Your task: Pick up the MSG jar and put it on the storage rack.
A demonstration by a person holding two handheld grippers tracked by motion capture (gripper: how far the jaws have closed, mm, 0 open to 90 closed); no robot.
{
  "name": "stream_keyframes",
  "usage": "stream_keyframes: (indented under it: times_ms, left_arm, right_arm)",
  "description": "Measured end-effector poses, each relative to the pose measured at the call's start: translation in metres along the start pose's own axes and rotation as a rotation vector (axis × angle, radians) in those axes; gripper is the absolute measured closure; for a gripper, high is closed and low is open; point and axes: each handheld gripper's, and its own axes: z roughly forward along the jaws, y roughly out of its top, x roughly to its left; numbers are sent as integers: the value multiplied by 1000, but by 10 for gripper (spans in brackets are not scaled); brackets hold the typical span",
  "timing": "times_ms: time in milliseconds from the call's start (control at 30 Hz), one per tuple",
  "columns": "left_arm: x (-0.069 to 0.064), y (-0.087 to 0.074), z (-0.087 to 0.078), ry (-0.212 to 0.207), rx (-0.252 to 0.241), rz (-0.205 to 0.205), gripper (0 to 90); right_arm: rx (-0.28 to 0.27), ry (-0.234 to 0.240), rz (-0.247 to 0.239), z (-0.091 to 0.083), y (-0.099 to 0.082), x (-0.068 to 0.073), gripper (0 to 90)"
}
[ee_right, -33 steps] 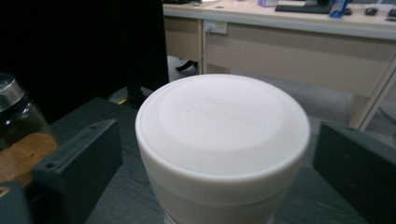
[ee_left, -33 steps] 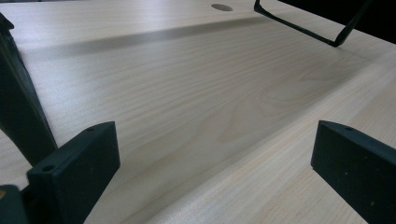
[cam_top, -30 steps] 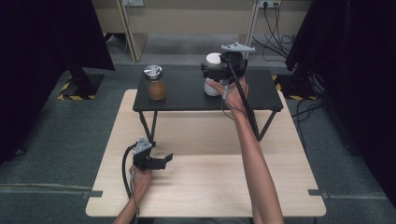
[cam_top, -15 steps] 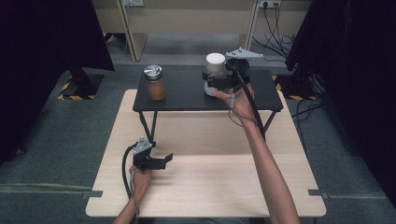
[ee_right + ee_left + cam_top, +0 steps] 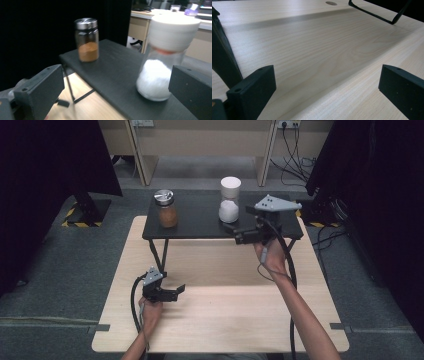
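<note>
A raised black shelf stands on the pale wooden table. A white-lidded jar of white powder stands on the shelf, with a metal-capped jar of brown powder to its left. My right gripper hovers open at the shelf's front edge, just short of the white jar and holding nothing. In the right gripper view the white jar sits near the right jaw and the brown jar farther back on the shelf. My left gripper rests open low over the wood.
The shelf's black legs rise beside the left gripper, and a foot bar lies farther off. Cables trail from both grippers. Dark curtains flank the table. Wooden furniture and wall cables stand behind it.
My right gripper has let go of the white jar and drawn back toward the person. The jar stands free on the shelf. The left gripper has stayed put.
</note>
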Motion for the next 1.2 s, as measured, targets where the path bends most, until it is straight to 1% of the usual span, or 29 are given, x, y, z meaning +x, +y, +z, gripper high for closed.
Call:
stream_keyframes:
  times_ms: [100,167,233,333,500,533,633,733,800,967,1200]
  left_arm:
    - [0,0,0,1,0,0,5]
    - [0,0,0,0,-1,0,5]
    - [0,0,0,1,-1,0,5]
    - [0,0,0,1,3,1,5]
    - [-1,0,0,2,4,0,4]
    - [-1,0,0,3,4,1,4]
    - [-1,1,0,4,4,6,4]
    - [-1,1,0,4,4,7,4]
    - [-1,1,0,4,4,7,4]
    - [-1,1,0,4,4,7,4]
    - [-1,1,0,5,5,7,4]
  right_arm:
    - [-11,34,1,-7,-19,1,3]
    - [-6,53,4,-10,-31,3,3]
    - [4,63,8,-13,-43,5,4]
    - [-1,64,-1,-19,-62,9,5]
    - [-12,89,35,-29,-89,4,5]
    - [-14,99,32,-30,-93,2,5]
    - [-14,101,16,-35,-106,2,6]
    - [-15,115,0,-39,-122,0,6]
    - [-13,116,-4,-41,-131,0,7]
    - [0,125,-3,-42,-158,-3,7]
    - [14,134,11,-41,-186,-5,7]
